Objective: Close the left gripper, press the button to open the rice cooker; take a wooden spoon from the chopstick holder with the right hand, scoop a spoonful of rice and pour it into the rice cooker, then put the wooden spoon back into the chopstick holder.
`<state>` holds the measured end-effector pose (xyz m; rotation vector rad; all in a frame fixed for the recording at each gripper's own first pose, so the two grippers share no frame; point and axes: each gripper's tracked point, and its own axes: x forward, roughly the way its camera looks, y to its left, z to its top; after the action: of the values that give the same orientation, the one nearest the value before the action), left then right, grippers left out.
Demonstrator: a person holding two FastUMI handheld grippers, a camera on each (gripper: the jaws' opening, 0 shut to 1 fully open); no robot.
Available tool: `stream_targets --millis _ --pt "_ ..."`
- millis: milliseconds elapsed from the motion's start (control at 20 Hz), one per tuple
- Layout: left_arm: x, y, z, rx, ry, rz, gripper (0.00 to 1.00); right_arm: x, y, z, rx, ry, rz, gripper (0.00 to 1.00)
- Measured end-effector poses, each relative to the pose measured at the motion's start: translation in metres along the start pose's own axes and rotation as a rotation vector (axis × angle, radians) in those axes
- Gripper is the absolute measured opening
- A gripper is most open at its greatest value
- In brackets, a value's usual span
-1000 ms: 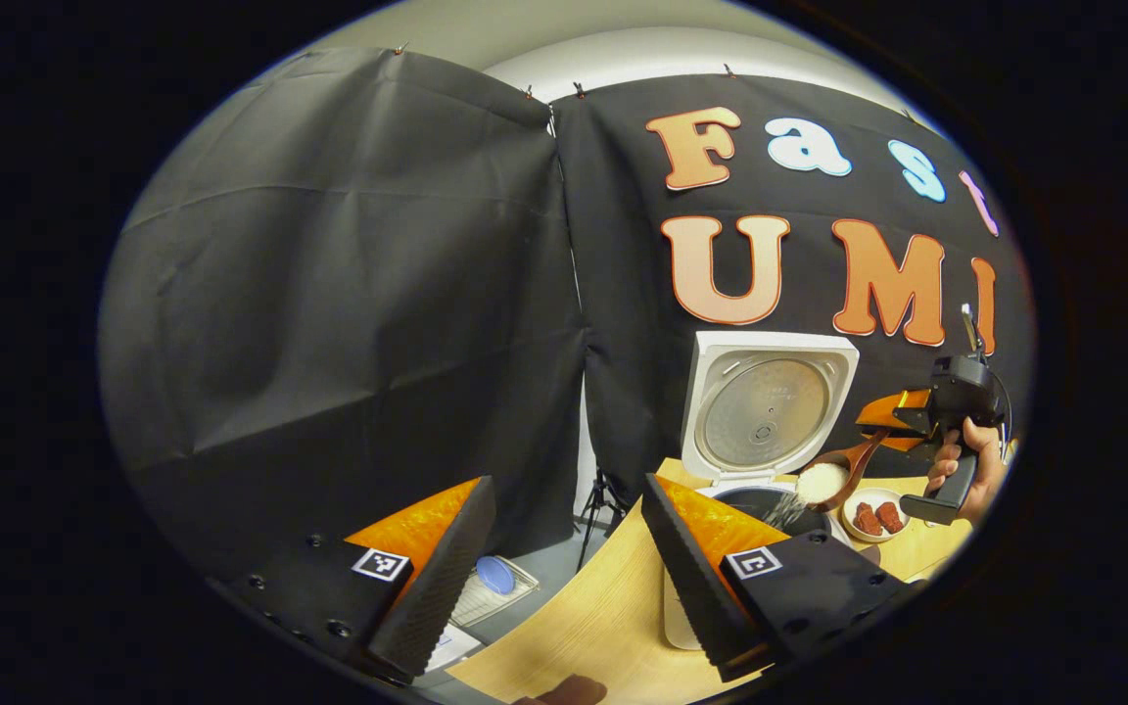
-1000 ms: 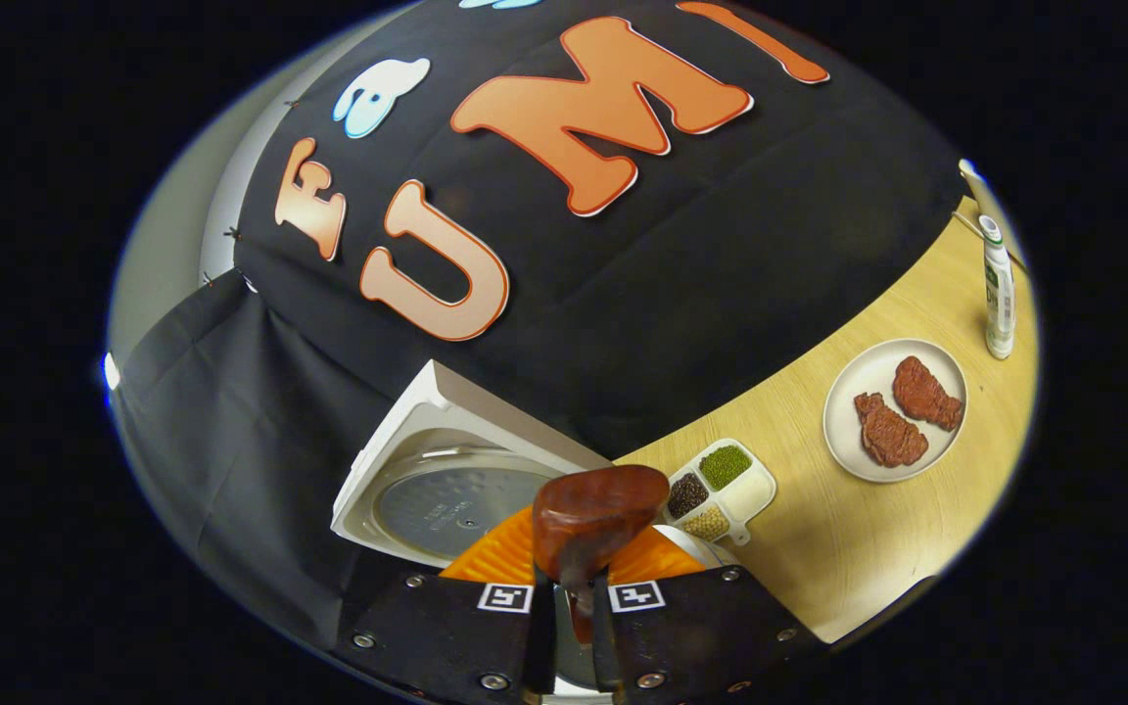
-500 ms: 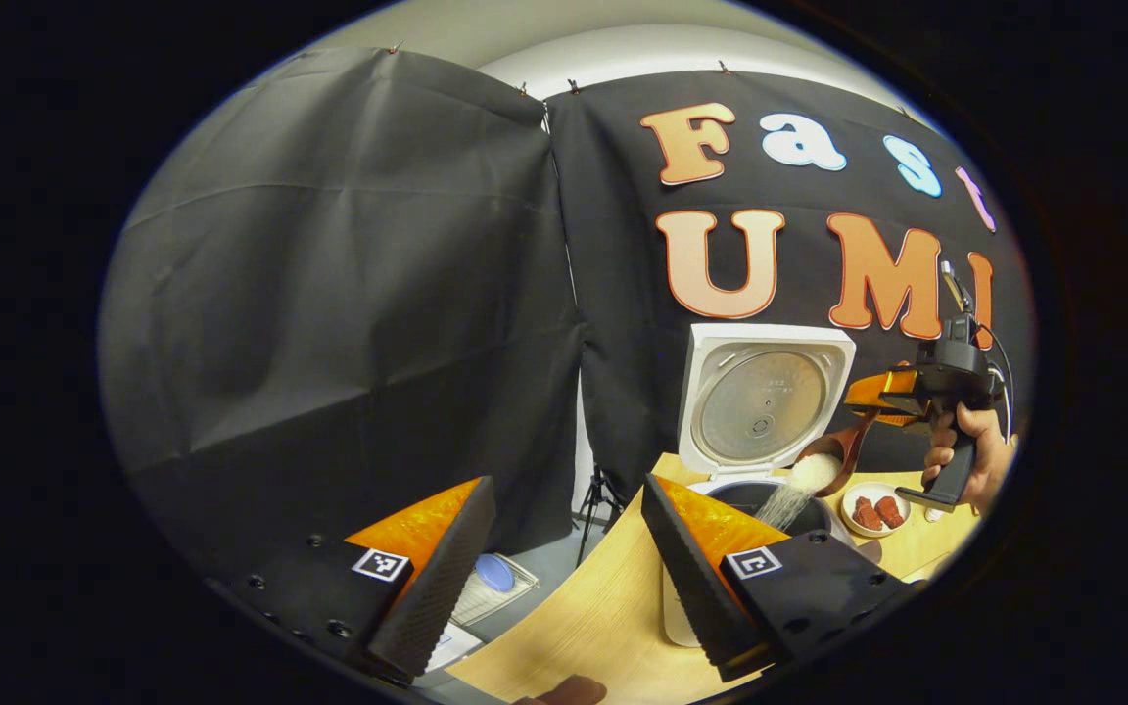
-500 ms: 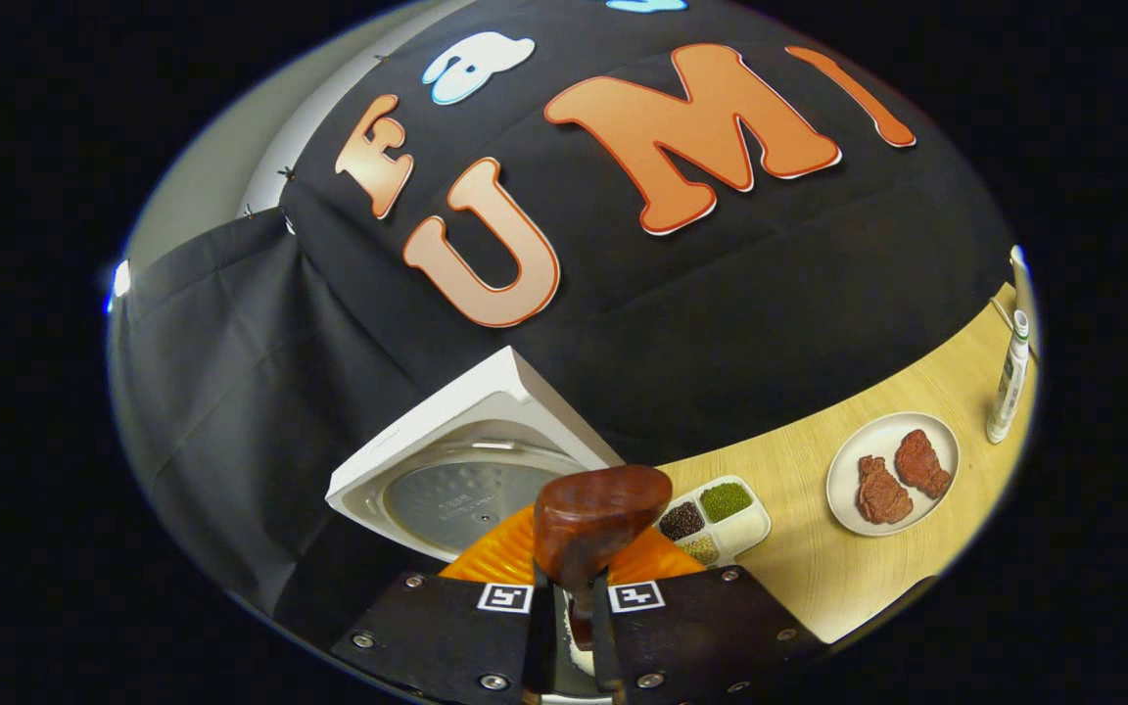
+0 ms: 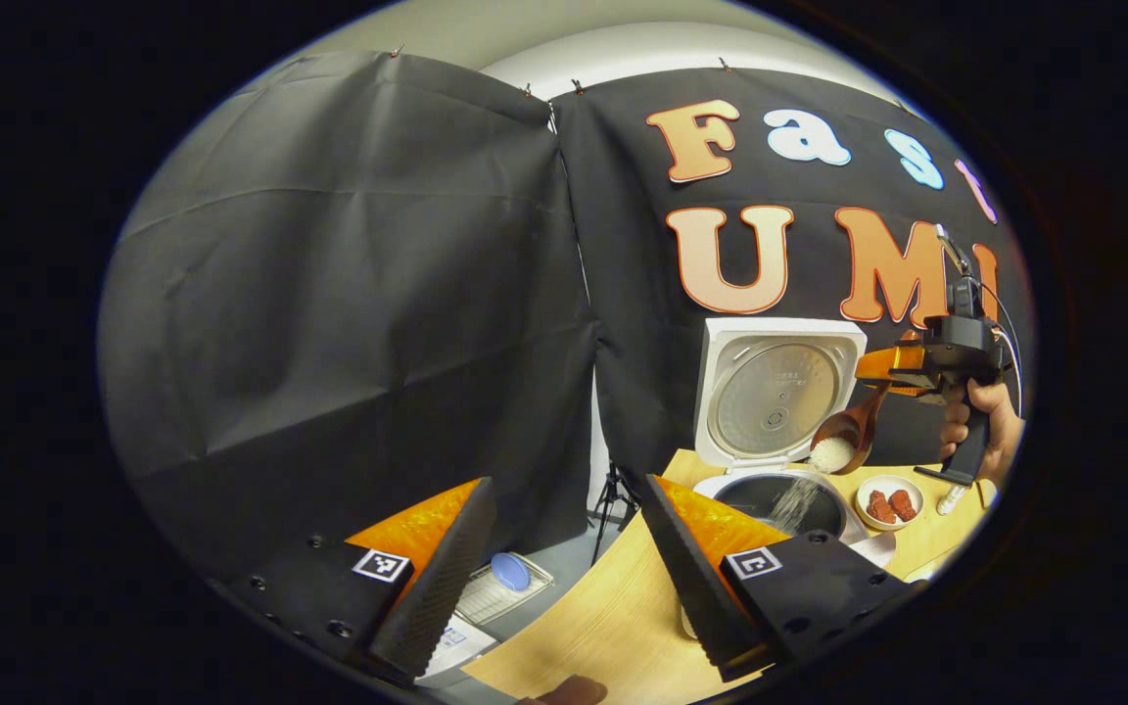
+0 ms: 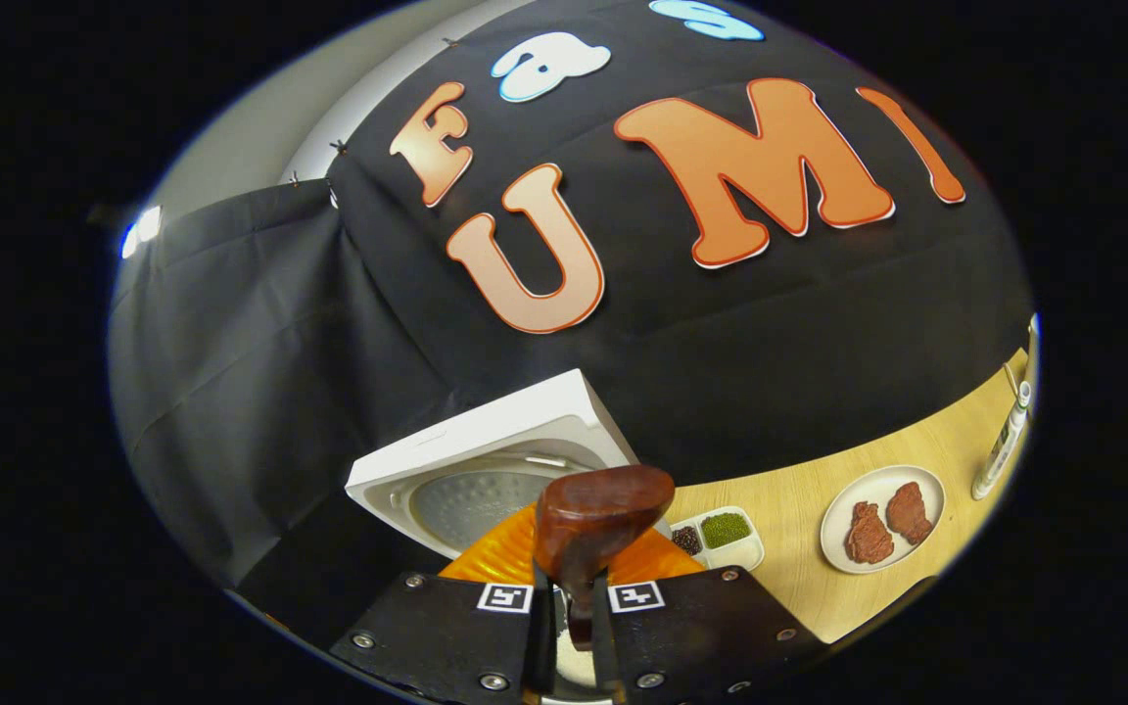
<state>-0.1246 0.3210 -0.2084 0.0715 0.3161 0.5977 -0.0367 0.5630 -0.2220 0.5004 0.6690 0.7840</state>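
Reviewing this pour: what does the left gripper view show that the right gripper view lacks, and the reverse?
Left gripper view alone: rice streaming from the wooden spoon into the cooker's pot, plus the hand holding the right hand-held gripper. Right gripper view alone: a divided dish of beans. Both: the open rice cooker lid, the plate of meat.

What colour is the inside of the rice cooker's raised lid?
Silver-grey metal plate set in a white frame on the rice cooker's lid; clearest in the left gripper view.
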Motion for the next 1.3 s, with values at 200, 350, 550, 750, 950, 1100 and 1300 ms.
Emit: stream_targets --millis 200,350,550,750,950,1100,1300 --pt "-0.003 0.000 0.003 -0.004 -0.009 0.003 1.00 -0.002 0.012 0.009 -0.092 -0.021 0.016 0.14" --pt "-0.007 -0.001 0.003 0.006 -0.013 0.003 1.00 -0.003 0.022 0.010 -0.150 -0.037 0.025 0.14" --pt "-0.009 0.002 0.000 -0.014 0.003 0.002 1.00 -0.005 0.035 0.014 -0.230 -0.055 0.048 0.14" --pt "-0.011 0.007 -0.001 -0.014 0.005 0.015 1.00 -0.011 0.050 0.019 -0.335 -0.097 0.069 0.14" --pt "-0.012 0.005 0.000 -0.008 0.000 0.008 1.00 -0.020 0.066 0.024 -0.436 -0.140 0.098 0.14" --pt "-0.012 0.004 -0.002 -0.023 0.015 0.006 1.00 -0.031 0.081 0.031 -0.542 -0.195 0.110 0.14" --pt "-0.016 -0.001 -0.005 -0.026 0.029 0.007 1.00 -0.049 0.091 0.041 -0.581 -0.241 0.139 0.14"
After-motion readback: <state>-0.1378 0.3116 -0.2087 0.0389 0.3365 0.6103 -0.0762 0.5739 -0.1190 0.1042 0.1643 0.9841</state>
